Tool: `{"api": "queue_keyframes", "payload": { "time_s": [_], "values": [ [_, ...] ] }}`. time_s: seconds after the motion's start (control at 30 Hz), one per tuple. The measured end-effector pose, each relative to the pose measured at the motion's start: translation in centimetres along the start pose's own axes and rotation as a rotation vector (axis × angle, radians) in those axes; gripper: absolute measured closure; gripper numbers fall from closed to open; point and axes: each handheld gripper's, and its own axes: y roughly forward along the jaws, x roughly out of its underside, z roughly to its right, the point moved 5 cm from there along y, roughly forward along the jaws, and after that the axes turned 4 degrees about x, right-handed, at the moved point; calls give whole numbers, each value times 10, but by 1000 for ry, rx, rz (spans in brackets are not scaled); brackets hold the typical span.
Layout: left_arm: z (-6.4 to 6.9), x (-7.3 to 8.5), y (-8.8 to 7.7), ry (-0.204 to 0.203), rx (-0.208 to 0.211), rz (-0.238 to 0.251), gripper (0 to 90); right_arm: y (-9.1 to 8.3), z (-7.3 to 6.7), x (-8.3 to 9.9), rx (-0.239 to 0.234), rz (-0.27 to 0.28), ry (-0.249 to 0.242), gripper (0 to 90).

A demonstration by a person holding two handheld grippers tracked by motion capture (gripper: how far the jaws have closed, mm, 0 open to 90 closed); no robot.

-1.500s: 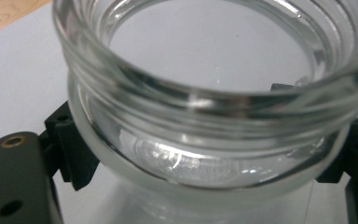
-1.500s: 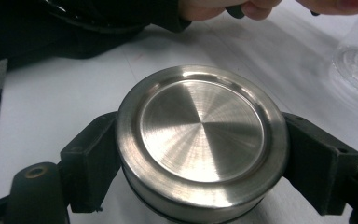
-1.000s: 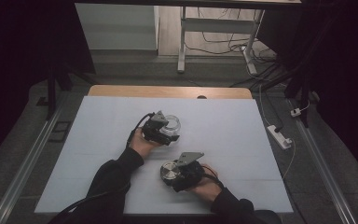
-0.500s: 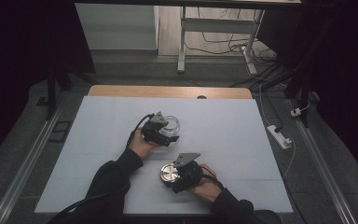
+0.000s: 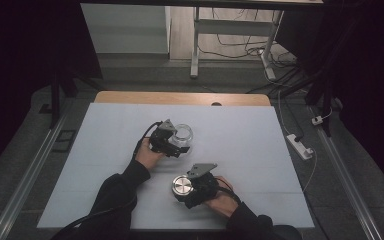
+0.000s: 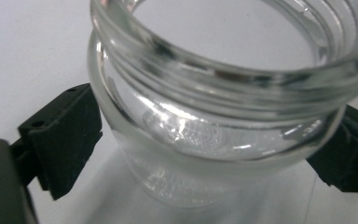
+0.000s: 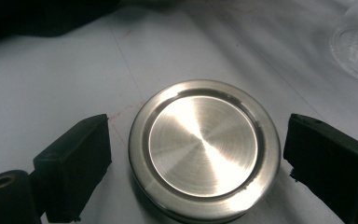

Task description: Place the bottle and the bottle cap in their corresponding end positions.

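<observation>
The bench (image 5: 240, 130) is the biggest thing here, a pale sheet over a wooden top whose far edge shows as a tan strip, with dark floor on both sides. A white power strip (image 5: 300, 146) lies on the floor off its right edge. The person's two dark sleeves come in from the near edge, one hand to each tool.

The glass jar (image 5: 182, 136) stands upright a little left of the bench's middle, its threaded mouth open and bare. In the left gripper view the jar (image 6: 214, 135) sits between the two black jaws, with a sliver of bench showing between the glass and the left jaw, so the pads no longer press on it. The left tool (image 5: 172, 145) has just been opening and stands wide around the jar without gripping it.

The metal lid (image 5: 182, 187) lies flat on the bench, nearer the person and well apart from the jar, brushed top facing up. In the right gripper view the lid (image 7: 204, 148) rests between the jaws with clear gaps on both sides. The right tool (image 5: 190, 192) has also just been opening and stands wide, touching nothing.
</observation>
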Motion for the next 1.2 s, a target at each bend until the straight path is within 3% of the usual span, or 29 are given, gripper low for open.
{"api": "queue_keyframes", "payload": {
  "time_s": [0.23, 0.4, 0.57, 0.9, 1.2],
  "values": [
    [3, -1, -9, -19, 30, -3, 8, -8, 0, -5, 4, 37, 0, 66],
    [5, 2, -16, -14, 6, -22, 0, -15, 0, -8, 5, 62, 4, 63],
    [7, 4, -24, -26, 6, -7, 0, -22, 3, -9, 13, 85, 13, 63],
    [15, 9, -36, -46, 10, 1, 0, -30, 5, -8, 7, 96, 32, 62],
    [27, 13, -48, -26, 12, 14, 0, -36, 5, -8, -3, 97, 42, 43]
  ]
}}
